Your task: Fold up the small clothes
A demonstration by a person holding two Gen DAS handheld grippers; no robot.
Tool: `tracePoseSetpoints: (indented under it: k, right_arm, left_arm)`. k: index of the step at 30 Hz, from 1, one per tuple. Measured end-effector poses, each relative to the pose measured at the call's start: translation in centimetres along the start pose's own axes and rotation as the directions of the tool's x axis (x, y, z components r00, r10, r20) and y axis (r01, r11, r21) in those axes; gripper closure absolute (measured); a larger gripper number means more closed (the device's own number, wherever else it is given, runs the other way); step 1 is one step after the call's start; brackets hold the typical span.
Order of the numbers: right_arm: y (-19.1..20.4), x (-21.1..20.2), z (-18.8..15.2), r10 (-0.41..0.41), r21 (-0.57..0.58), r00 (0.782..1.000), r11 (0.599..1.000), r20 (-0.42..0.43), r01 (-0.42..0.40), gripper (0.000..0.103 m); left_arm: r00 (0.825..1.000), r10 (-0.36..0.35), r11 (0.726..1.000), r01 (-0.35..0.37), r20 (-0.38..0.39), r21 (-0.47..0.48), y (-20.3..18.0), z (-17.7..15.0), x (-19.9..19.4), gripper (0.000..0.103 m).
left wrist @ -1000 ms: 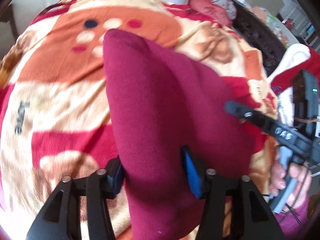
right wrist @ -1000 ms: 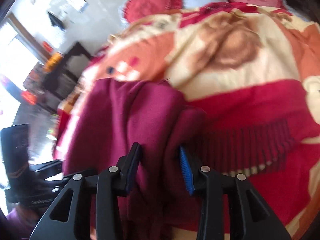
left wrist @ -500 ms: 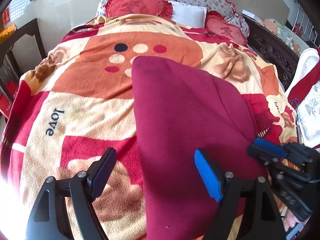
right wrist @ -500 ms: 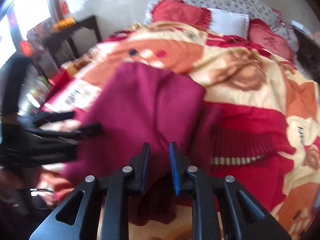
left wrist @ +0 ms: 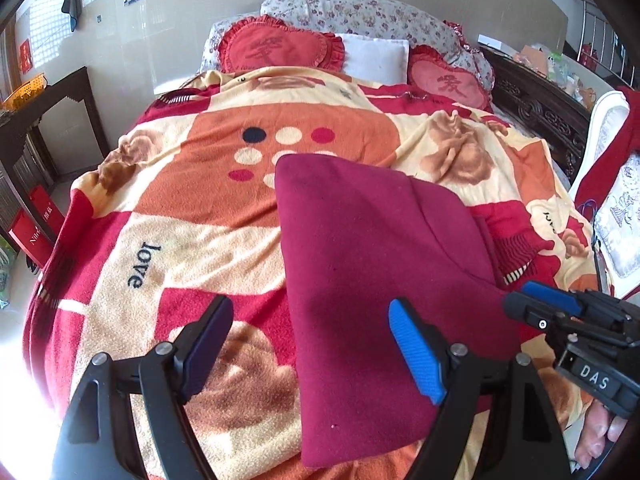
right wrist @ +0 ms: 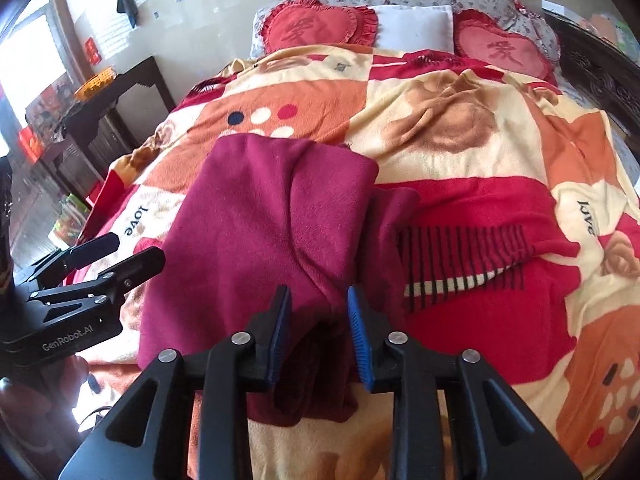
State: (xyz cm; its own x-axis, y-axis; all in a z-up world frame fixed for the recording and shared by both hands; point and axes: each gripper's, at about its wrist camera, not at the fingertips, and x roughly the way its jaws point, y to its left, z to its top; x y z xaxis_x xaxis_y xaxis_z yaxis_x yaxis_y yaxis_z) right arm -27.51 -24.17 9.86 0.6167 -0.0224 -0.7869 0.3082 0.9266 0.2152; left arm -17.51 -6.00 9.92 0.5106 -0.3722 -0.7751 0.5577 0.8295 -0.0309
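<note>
A dark red garment (left wrist: pixel 372 272) lies folded on the patterned bed blanket (left wrist: pixel 192 208). It also shows in the right wrist view (right wrist: pixel 264 236). My left gripper (left wrist: pixel 312 344) is open and empty, its fingers spread above the garment's near left edge. My right gripper (right wrist: pixel 318 332) is open a little, its blue pads on either side of a fold at the garment's near right corner, not pinching it. The right gripper shows at the right edge of the left wrist view (left wrist: pixel 560 320). The left gripper shows at the left of the right wrist view (right wrist: pixel 88 272).
Two red heart cushions (left wrist: pixel 280 48) and a white pillow (left wrist: pixel 376 60) lie at the head of the bed. A dark wooden side table (left wrist: pixel 44 120) stands left. A dark carved bed frame (left wrist: pixel 536 108) and a white chair with red cloth (left wrist: pixel 612 152) are right.
Both grippers have let go of the garment and pulled back. The left jaws opened wide first; the right jaws opened a little in the last half second. The garment now lies flat.
</note>
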Motion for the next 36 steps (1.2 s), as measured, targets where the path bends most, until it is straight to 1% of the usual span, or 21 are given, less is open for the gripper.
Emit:
tracePoseSetpoints:
  k: [5, 7, 9, 12, 17, 23, 36]
  right_arm:
    - [0.4, -1.7, -0.1, -0.021, 0.012, 0.999, 1.0, 0.032, 0.021, 0.084]
    - [0.8, -2.0, -0.2, -0.028, 0.013, 0.999, 1.0, 0.039, 0.028, 0.08]
    - [1.1, -2.2, -0.3, -0.036, 0.009, 0.998, 0.999, 0.047, 0.036, 0.072]
    - [1.2, -2.3, -0.2, -0.049, 0.019, 0.997, 0.999, 0.06, 0.048, 0.068]
    - [1.6, -2.0, 0.0, -0.077, 0.014, 0.995, 0.997, 0.069, 0.076, 0.067]
    - [2.1, -1.8, 0.6, -0.09, -0.008, 0.992, 0.996, 0.086, 0.091, 0.067]
    - [2.4, -0.7, 1.1, -0.096, -0.012, 0.992, 0.995, 0.076, 0.097, 0.066]
  left_arm:
    - [1.0, 0.003, 1.0, -0.002, 0.026, -0.009, -0.1, -0.2, -1.3, 0.019]
    - [0.999, 0.001, 1.0, -0.001, 0.033, -0.009, -0.1, -0.3, -1.8, 0.019]
    - [0.999, 0.005, 1.0, -0.004, 0.045, -0.009, 0.0, -0.3, -2.3, 0.019]
    - [0.998, 0.009, 1.0, -0.009, 0.06, -0.01, 0.0, -0.4, -2.9, 0.019]
    - [0.997, 0.02, 1.0, -0.019, 0.071, -0.015, 0.2, -0.4, -3.4, 0.019]
    - [0.997, 0.024, 0.999, -0.022, 0.069, -0.028, 0.6, -0.4, -3.3, 0.019]
    - [0.998, 0.038, 0.999, -0.036, 0.045, -0.04, 0.9, -0.3, -2.3, 0.019]
